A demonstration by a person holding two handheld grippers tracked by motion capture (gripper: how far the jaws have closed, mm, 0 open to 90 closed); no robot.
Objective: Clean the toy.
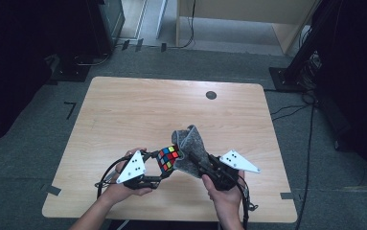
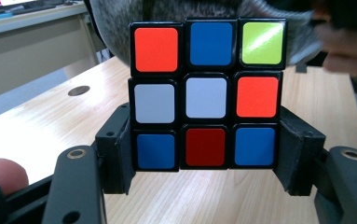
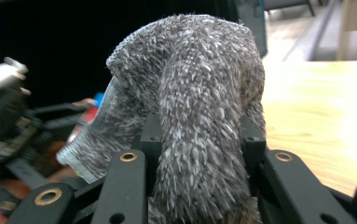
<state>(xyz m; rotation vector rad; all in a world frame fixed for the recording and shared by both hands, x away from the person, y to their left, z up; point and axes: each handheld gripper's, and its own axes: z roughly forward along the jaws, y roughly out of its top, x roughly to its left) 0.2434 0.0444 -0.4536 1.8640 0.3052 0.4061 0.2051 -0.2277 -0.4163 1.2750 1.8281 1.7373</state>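
Observation:
A scrambled puzzle cube hangs just above the near middle of the wooden table, with my left gripper shut on its two sides. In the left gripper view the cube shows a face of orange, blue, green, white and red squares, and my left gripper clamps its bottom row. A fuzzy grey cloth stands bunched against the cube's right side, with my right gripper shut on it. In the right gripper view the cloth bulges up between the pads of my right gripper.
A dark round grommet sits in the table's far right part. Beyond the far edge are a light wooden desk, cables on the grey floor and a black stand base. The person's hands hold both grippers near the table's front edge.

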